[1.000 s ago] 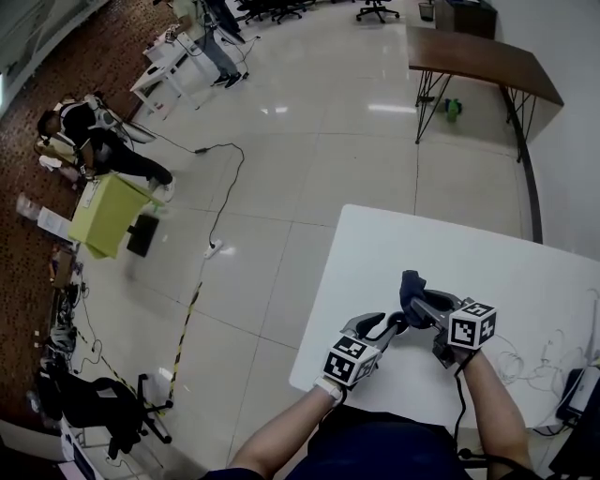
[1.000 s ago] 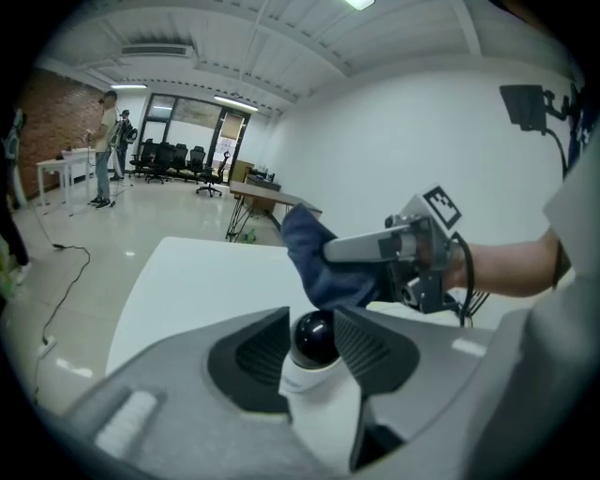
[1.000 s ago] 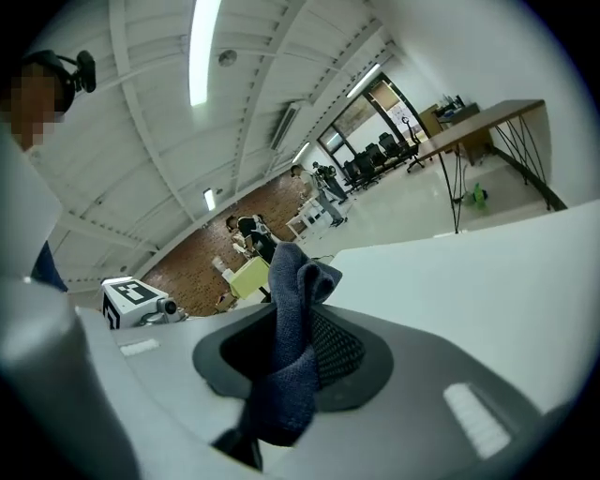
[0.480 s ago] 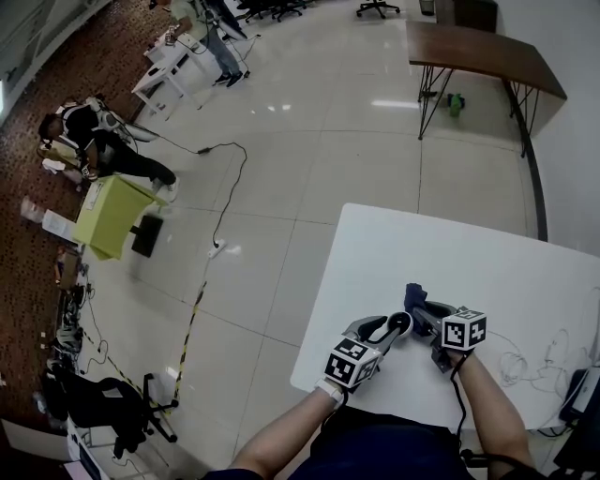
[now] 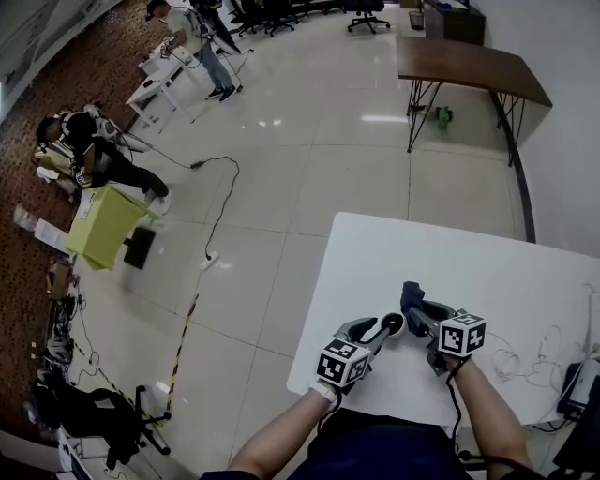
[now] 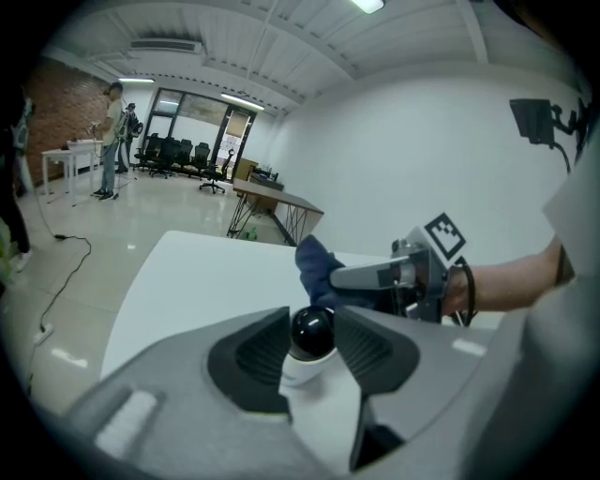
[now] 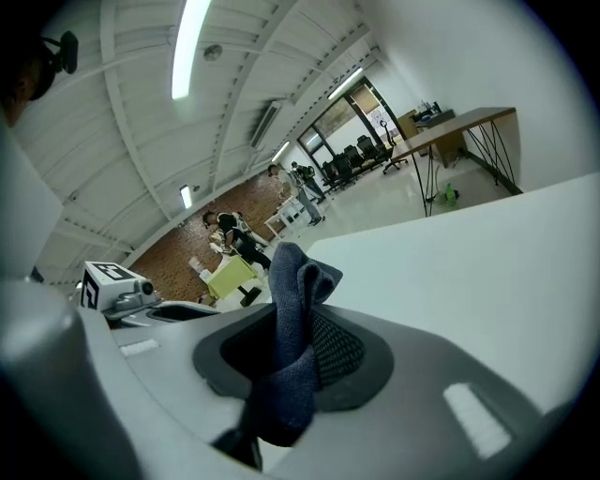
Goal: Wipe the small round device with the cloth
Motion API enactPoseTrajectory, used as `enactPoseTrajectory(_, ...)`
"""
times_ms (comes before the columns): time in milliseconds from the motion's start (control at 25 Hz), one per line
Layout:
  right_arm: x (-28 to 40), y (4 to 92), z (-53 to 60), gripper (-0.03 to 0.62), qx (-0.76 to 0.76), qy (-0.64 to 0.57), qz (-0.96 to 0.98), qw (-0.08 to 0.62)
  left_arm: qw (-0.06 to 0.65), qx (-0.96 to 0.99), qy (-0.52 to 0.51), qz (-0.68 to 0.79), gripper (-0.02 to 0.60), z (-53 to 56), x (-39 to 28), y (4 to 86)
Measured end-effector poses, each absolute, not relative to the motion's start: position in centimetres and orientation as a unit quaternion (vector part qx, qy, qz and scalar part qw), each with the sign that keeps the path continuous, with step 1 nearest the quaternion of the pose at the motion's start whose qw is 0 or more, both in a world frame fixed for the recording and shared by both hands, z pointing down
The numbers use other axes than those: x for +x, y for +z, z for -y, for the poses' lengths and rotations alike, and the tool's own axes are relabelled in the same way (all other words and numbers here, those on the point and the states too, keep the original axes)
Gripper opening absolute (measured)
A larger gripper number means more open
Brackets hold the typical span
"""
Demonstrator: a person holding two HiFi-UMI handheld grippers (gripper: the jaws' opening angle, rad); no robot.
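Left hand-held gripper point(image 6: 312, 320) pinching glossy round device point(image 6: 307, 345) | right hand-held gripper point(image 7: 289, 358) pinching soft navy cloth point(image 7: 296, 281)

Looked like a big open office or lab hall. Showed a glossy tiled floor point(image 5: 309, 178), a row of rolling office chairs point(image 5: 277, 11) at the far end, and a brown-topped table point(image 5: 469, 64) on thin black legs by the white wall. Also showed a power cable point(image 5: 225, 202) loose across the tiles, with striped tape point(image 5: 185, 323) nearby. Had strip lights point(image 7: 190, 47) on a white ribbed ceiling, a brick wall point(image 6: 61, 103), and a person point(image 5: 192, 33) standing at small white tables point(image 5: 155, 80).
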State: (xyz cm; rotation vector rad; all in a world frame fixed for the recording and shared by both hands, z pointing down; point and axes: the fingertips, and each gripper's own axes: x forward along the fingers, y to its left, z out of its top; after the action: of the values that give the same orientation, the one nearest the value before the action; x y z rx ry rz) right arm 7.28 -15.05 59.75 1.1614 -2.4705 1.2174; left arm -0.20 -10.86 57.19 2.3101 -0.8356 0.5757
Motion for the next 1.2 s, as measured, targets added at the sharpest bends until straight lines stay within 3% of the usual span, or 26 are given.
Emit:
enactPoseTrajectory(440, 1.7, 52.5, 12.2, 0.106, 0.345, 0.286, 0.890, 0.088, 0.331, 0.862, 0.184, 0.338, 0.146, 10.1, -2.1, 56.6)
enactPoseTrajectory(880, 3.5, 55.8, 11.7, 0.106, 0.395, 0.346, 0.849, 0.056, 0.346, 0.850, 0.180, 0.356, 0.146, 10.3, -3.5, 57.4)
enactPoseTrajectory(1200, 5.6, 57.7, 11.7, 0.104, 0.412, 0.415, 0.811, -0.007, 0.348, 0.851, 0.186, 0.347, 0.146, 10.6, -2.4, 57.6)
